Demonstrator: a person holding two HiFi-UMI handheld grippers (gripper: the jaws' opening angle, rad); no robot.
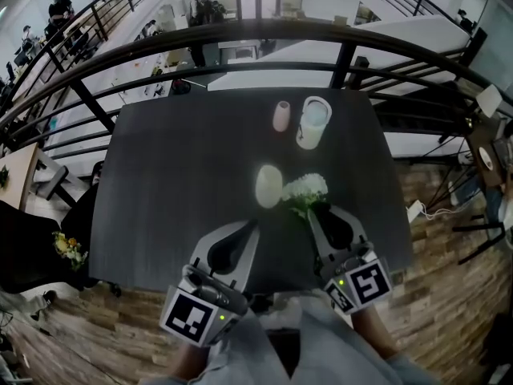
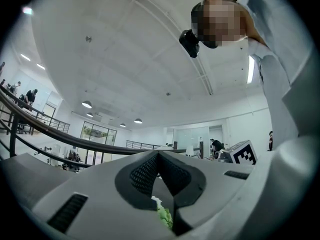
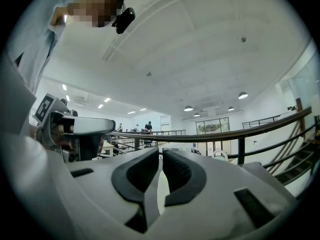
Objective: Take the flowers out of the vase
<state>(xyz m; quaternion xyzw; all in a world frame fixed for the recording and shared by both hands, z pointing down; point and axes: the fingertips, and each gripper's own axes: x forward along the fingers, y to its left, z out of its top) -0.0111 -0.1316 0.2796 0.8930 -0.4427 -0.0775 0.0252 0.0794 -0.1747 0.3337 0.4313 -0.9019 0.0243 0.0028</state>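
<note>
Flowers point(image 1: 305, 189) out of vase point(image 1: 268, 185), just beside it on its right, green stem clenched at fingers point(image 3: 180, 171) of right gripper point(image 1: 314, 213). Left gripper point(image 1: 252, 227) near vase, apart from it, fingers closed tip to tip. Pink cup point(image 1: 281, 116) and mug point(image 1: 313, 123) side by side at far edge of bench point(image 1: 160, 175).

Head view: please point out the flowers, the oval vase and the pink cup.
flowers point(image 1: 305, 188), head view, on the white blossoms.
oval vase point(image 1: 268, 185), head view, middle of its body.
pink cup point(image 1: 282, 116), head view, on its side.
</note>
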